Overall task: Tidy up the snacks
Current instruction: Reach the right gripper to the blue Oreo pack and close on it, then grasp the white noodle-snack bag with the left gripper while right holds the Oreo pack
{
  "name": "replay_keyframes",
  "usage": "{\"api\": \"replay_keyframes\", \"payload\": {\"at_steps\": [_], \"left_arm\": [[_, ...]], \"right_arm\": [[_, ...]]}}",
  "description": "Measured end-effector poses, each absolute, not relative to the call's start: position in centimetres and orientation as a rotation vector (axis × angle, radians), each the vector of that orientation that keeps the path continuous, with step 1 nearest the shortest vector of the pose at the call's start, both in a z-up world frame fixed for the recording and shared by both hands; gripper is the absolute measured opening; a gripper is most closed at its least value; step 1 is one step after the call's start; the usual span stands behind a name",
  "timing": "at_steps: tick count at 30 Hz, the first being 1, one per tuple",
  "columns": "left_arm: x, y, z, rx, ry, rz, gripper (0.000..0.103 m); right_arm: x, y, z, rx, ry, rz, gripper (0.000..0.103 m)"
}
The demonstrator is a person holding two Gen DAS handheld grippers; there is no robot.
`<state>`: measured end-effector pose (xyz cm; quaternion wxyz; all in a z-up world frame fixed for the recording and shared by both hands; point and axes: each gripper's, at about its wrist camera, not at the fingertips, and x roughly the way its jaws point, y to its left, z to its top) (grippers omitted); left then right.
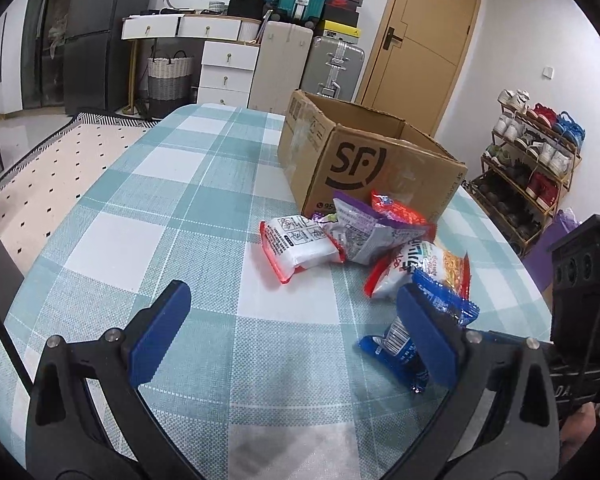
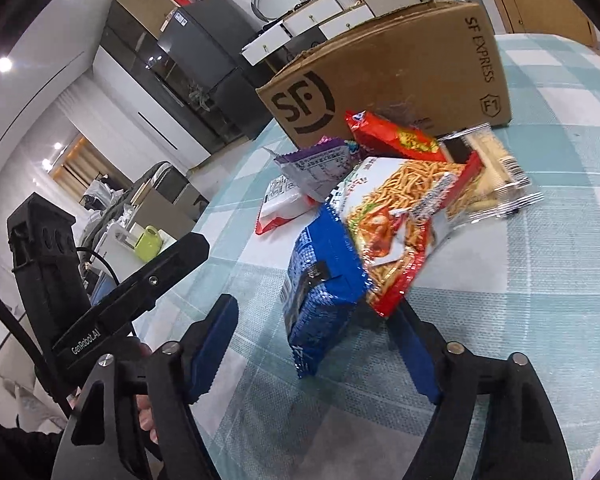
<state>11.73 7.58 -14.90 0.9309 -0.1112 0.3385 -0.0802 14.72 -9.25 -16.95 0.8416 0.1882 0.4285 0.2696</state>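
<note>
Teal-and-white checked cloth covers the table (image 1: 204, 208), the largest thing here. On it stands one open cardboard box (image 1: 364, 168), printed SF. All six snacks lie on the table before the box's printed face. Nearest that face is a red packet (image 2: 396, 136), with a purple-and-white packet (image 1: 364, 236) leaning beside it. A white packet with red edges (image 1: 296, 248) lies left of those, a clear packet of pale biscuits (image 2: 492, 168) right of them. Farther from the box sits a noodle-snack packet (image 2: 404, 216), its lower edge overlapping a blue packet (image 2: 324, 292), the farthest out.

The right gripper (image 2: 320, 344) has its blue pads spread either side of the blue packet, not visibly pressing it. The left gripper (image 1: 292, 336) is spread wide over bare cloth, holding nothing.
</note>
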Motion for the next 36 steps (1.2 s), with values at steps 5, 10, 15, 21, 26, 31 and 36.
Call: {"api": "replay_keyframes", "payload": {"at_steps": [5,10,15,21,26,31,36], "left_arm": [[12.2,7.8,-15.4,-0.244,0.72,-0.157,0.103],[12.5,7.8,-15.8,-0.248,0.742,-0.153,0.103],[12.5,7.7,-15.9,-0.244,0.738,-0.145,0.103],[13.0,7.9,-16.2,-0.253,0.755,-0.131,0.103],[13.0,7.7,-16.2,-0.239,0.748,-0.112,0.103],[13.1,7.9,-16.3,-0.248,0.745,-0.104,0.103],[13.2,7.7,-16.4,-0.235,0.754,-0.105,0.103]], "right_arm": [[15.3,-8.1,-16.9,0.378,0.909,0.572,0.072],[15.4,-7.6,-17.0,0.365,0.902,0.57,0.065],[14.9,-8.5,-17.6,0.382,0.915,0.562,0.034],[14.1,-8.6,-17.3,0.335,0.899,0.581,0.024],[13.3,-9.4,-17.0,0.338,0.882,0.58,0.024],[12.0,-11.5,-16.2,0.358,0.843,0.557,0.024],[11.5,-13.4,-15.8,0.369,0.829,0.535,0.024]]}}
